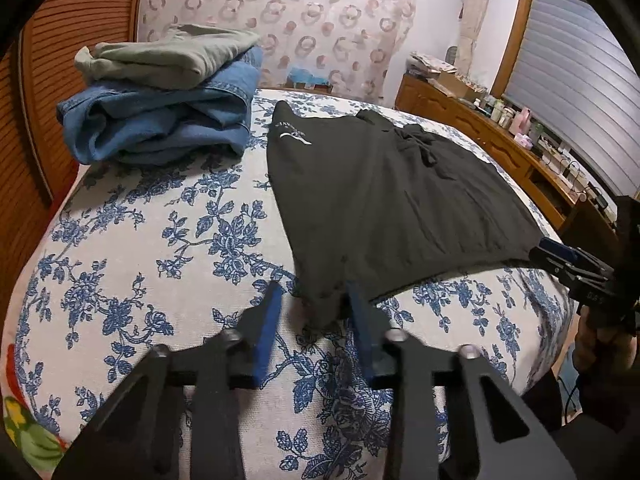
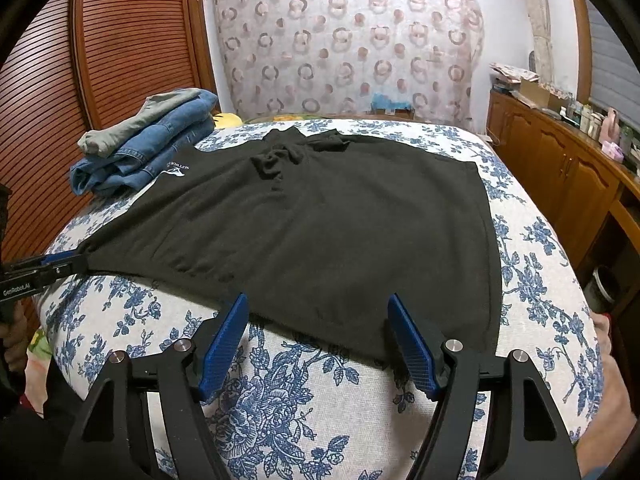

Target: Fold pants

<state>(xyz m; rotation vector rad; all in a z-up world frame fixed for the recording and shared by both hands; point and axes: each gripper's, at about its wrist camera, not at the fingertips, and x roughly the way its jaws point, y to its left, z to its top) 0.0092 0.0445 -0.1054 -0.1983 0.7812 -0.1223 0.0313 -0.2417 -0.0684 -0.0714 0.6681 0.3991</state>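
Observation:
Black shorts (image 1: 392, 196) with a white logo and a drawstring lie spread flat on the floral bed, waistband at the far side; they also show in the right wrist view (image 2: 320, 220). My left gripper (image 1: 314, 296) is open, its blue pads on either side of the near left hem corner. In the right wrist view it (image 2: 74, 262) sits at that left corner. My right gripper (image 2: 318, 306) is open wide at the near hem, with cloth between its pads. In the left wrist view it (image 1: 548, 256) sits at the right hem corner.
A pile of folded blue jeans (image 1: 168, 128) with a grey-green garment (image 1: 168, 56) on top sits at the bed's far left. A wooden louvred wardrobe (image 2: 80, 60) stands left of the bed. A wooden dresser (image 2: 560, 168) with bottles stands on the right.

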